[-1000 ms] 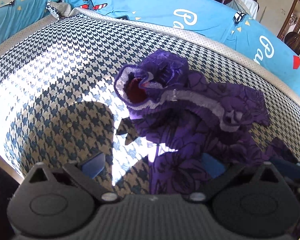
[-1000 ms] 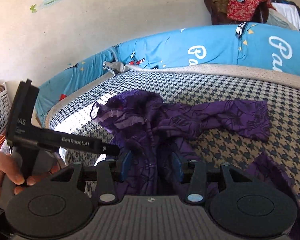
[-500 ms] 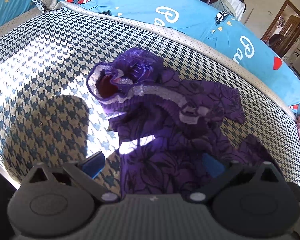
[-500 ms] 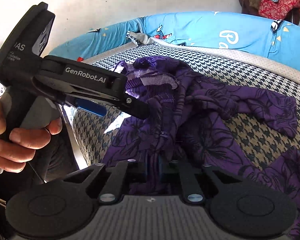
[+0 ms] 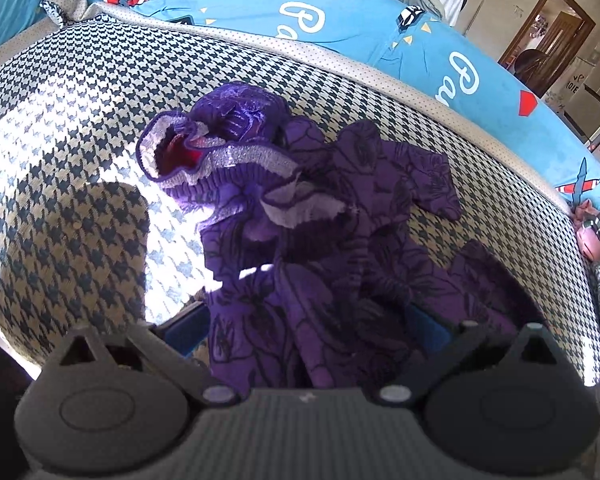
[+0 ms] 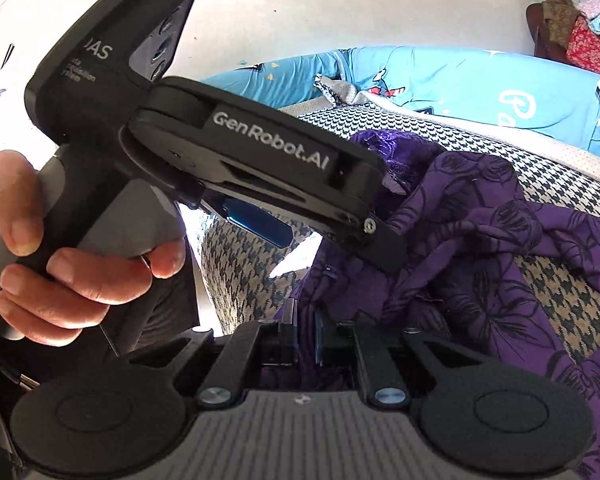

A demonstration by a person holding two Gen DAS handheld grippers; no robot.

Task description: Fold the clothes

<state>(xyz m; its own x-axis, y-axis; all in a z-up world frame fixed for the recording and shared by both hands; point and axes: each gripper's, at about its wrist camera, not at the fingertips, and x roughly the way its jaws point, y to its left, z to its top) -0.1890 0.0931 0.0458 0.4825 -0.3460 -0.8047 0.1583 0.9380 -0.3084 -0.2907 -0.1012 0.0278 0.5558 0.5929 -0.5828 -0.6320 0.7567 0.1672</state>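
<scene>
A crumpled purple floral garment (image 5: 320, 220) with a silvery ruffled collar lies on the houndstooth bed cover (image 5: 80, 140). My left gripper (image 5: 304, 326) is open, its blue pads (image 5: 184, 328) set wide on either side of the garment's near hem, which is raised between them. In the right wrist view my right gripper (image 6: 307, 332) is shut on a fold of the purple garment (image 6: 480, 240) at its near edge, and the cloth rises from the pinch. The left gripper's body (image 6: 260, 152), held by a hand (image 6: 60, 264), fills the left of that view just above the cloth.
A light blue printed blanket (image 5: 260, 0) is bunched along the bed's far side. A pile of clothes (image 6: 580, 28) sits on a chair by the wall. A doorway (image 5: 548, 32) shows at the far right. The bed's near edge (image 5: 4, 332) drops away at the lower left.
My right gripper has gone from open to shut on the garment's near edge and pulled it up. The left gripper has moved in closer, so the cloth now sits between its open fingers.
</scene>
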